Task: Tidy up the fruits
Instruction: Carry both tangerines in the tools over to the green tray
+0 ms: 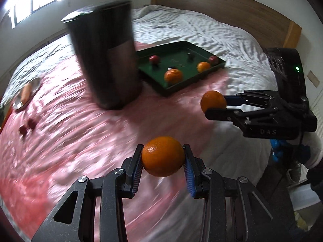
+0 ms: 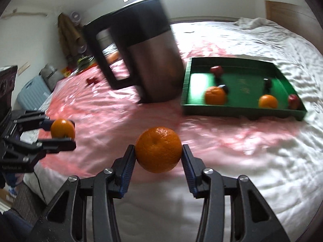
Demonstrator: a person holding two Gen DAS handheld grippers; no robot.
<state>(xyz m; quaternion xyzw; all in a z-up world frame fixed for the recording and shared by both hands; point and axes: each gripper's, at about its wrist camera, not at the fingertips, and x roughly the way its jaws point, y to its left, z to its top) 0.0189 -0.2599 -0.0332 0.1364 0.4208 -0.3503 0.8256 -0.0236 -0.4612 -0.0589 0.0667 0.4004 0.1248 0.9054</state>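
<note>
A: Where is there room to move?

B: Between the dark kettle (image 2: 139,60) and the bed's near edge lies a broad stretch of pink cloth (image 2: 125,113), bare of objects. The green tray (image 2: 242,111) sits just right of the kettle, its raised rim facing us; white bedding (image 2: 252,161) spreads beyond and below it.

A: And the grippers?

B: The left gripper (image 1: 163,159) reaches forward above the cloth, closed on an orange (image 1: 163,156) pinched between its blue pads. The right gripper (image 2: 158,151) is likewise clamped on a second orange (image 2: 158,149), stem dimple facing the camera. From the left wrist view it comes in from the right, fingers pointing left, roughly level.

A: Any long axis to the fruit?

B: They are round; none to tell.

A: What's in the tray?

B: Two oranges (image 2: 215,95) near its front rim, two red apples (image 2: 216,70), and some small dark fruits, blurred. Small red fruits (image 1: 28,127) lie far left on the cloth.
</note>
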